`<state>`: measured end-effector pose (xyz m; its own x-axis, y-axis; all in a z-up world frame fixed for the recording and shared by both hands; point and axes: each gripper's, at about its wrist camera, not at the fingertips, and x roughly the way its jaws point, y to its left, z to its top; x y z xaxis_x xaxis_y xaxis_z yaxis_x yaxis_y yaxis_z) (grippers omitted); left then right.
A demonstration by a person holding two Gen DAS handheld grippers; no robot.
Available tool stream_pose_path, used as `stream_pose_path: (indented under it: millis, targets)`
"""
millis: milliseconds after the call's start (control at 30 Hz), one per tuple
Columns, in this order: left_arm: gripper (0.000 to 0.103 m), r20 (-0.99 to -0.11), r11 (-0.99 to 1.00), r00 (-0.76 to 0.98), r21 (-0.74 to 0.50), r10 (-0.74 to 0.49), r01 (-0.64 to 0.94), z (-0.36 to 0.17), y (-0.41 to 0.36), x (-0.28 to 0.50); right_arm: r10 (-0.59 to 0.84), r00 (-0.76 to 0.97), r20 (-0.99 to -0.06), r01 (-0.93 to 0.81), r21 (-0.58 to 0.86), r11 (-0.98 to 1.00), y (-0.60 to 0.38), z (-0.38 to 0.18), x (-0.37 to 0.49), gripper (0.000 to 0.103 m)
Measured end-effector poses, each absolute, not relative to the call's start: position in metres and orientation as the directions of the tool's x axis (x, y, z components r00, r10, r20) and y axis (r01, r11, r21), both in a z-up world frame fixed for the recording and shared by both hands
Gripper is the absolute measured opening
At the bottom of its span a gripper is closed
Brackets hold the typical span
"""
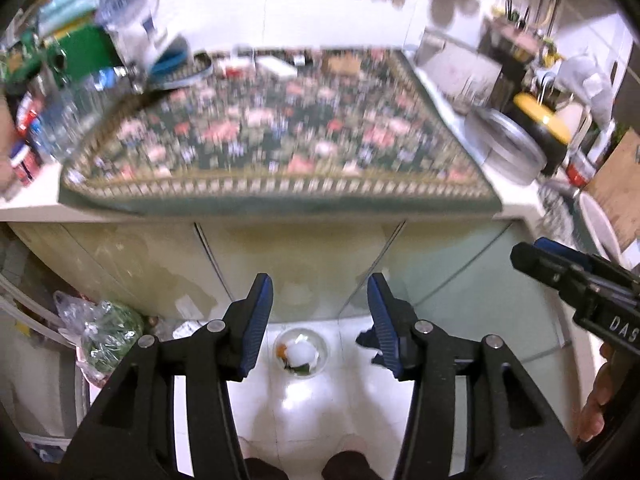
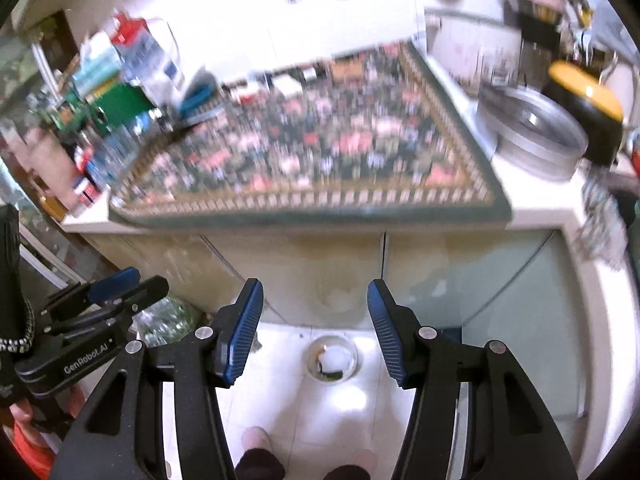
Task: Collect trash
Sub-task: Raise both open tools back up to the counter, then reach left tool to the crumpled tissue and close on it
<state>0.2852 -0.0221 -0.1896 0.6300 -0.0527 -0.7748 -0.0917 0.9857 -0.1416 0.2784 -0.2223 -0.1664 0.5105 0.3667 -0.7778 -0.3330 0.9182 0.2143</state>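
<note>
Trash bowl: a clear round bowl (image 1: 301,353) stands on the white tiled floor (image 1: 304,408), close to the foot of the cabinet; inside lie a white crumpled wad and scraps of orange and green.
Bowl against left hand-held gripper: the left hand-held gripper (image 1: 320,294) hangs above the floor, well apart from the bowl, which shows through the gap between its blue pads.
Left hand-held gripper state: jaws partly apart, nothing between them.
Bowl against right hand-held gripper: the right hand-held gripper (image 2: 315,298) is likewise above it and apart; the bowl (image 2: 333,360) shows in the gap between its fingers.
Right hand-held gripper state: jaws partly apart, holding nothing.
Writing: "GenRobot.AI" reads on the left tool's body in the right wrist view; "DAS" reads on the right tool at the right edge of the left wrist view.
Feet: two slippered feet (image 2: 256,438) stand on the tiles, near the bottom edge.
Cabinet: pale glossy doors (image 1: 304,256) rise behind the bowl.
Bench: the bench (image 1: 32,200) above carries a flowered mat (image 1: 280,136), blurred.
Left side: a clear plastic bag with green contents (image 1: 108,332) lies on the floor; bottles and cartons crowd the far left, labels too blurred to read.
Right side: a round metal tin (image 2: 532,132) sits beside a black pot with a yellow lid (image 2: 586,112).
</note>
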Motion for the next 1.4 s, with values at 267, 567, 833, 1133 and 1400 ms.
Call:
stream_pose_path:
  millis: [267,567,833,1133,1400]
  targets:
    - [0.064,-0.686,0.983,0.728,-0.139,-0.009,-0.119,-0.116,-0.031,0.273,0.398,0.614,-0.681,-0.384,0.182,0.905,-0.233,-0.093,0.284,0.060]
    - [0.083,-0.604,0.980,0.797,-0.141,0.025,-0.137,-0.078,0.015,0.312,0.398,0.671,-0.626,-0.391,0.158,0.907,-0.208,-0.069,0.323,0.072]
    - [0.083,-0.583,0.979,0.813,-0.170,-0.007,-0.114,-0.066,0.094,0.400,0.343,0.702,-0.624,-0.315,0.160,0.936,-0.165,-0.065,0.390,0.072]
    - [0.083,-0.617,0.983,0.786,-0.163,-0.039,-0.080,-0.074,0.159,0.490,0.269,0.714,-0.646,-0.221,0.156,0.963,-0.130,-0.069,0.456,0.072]
    - [0.083,-0.683,0.975,0.729,-0.189,-0.044,-0.118,-0.108,0.184,0.567,0.230,0.702,-0.673,-0.192,0.132,0.972,-0.129,-0.081,0.520,0.072]
